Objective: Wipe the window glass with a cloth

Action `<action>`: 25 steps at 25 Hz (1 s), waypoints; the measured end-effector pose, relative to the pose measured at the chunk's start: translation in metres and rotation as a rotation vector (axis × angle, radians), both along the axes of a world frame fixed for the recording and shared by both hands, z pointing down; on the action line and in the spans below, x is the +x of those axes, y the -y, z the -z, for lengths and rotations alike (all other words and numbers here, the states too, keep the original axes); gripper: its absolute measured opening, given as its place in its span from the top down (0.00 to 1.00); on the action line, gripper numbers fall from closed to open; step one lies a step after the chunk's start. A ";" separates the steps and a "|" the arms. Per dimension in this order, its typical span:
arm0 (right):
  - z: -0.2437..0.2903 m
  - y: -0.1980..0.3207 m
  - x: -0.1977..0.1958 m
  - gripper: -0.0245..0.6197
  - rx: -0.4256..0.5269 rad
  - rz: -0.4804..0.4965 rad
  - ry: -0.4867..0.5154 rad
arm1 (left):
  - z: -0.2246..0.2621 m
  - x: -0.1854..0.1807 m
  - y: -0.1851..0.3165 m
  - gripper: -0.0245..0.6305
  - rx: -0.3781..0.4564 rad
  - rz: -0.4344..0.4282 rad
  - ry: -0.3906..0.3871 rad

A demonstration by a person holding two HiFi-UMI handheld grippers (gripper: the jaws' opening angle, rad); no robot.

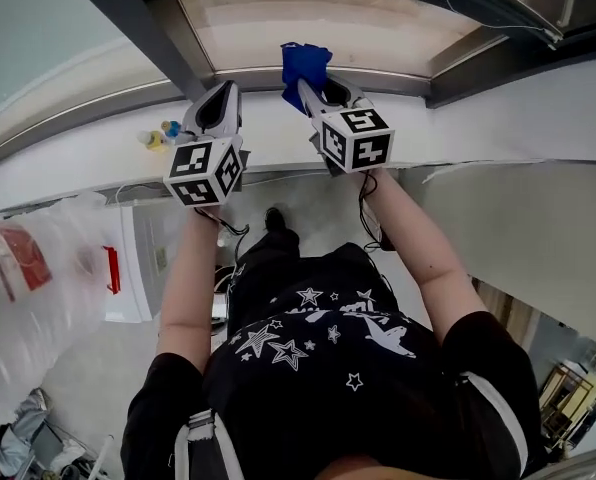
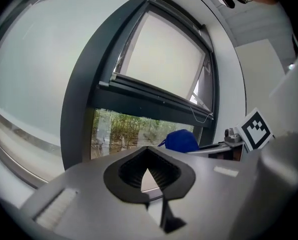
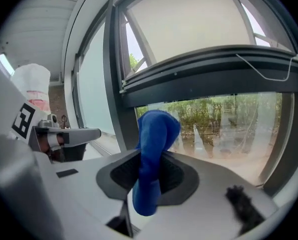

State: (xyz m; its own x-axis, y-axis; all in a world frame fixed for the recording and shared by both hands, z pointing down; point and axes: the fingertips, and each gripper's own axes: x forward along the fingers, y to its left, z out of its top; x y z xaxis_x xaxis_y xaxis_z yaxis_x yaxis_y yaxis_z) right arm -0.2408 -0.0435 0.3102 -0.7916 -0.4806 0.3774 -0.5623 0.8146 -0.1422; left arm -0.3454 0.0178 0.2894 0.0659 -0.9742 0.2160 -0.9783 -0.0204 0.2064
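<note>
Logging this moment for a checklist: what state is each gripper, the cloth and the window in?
left gripper, shut, nothing between the jaws.
right gripper, shut on the blue cloth.
blue cloth, bunched, sticking up past the jaws toward the glass.
lower pane, hazy and streaked; whether the cloth touches it is unclear.
upper sash, looks tilted open.

Both arms stretch toward upper centre of the frame, the left gripper (image 1: 222,96) closed on nothing and the right gripper (image 1: 318,88) clamping a blue cloth (image 1: 303,61).
</note>
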 end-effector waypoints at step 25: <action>-0.023 0.081 -0.238 0.83 0.151 0.300 0.097 | -0.023 -0.140 0.056 0.95 0.018 0.131 0.103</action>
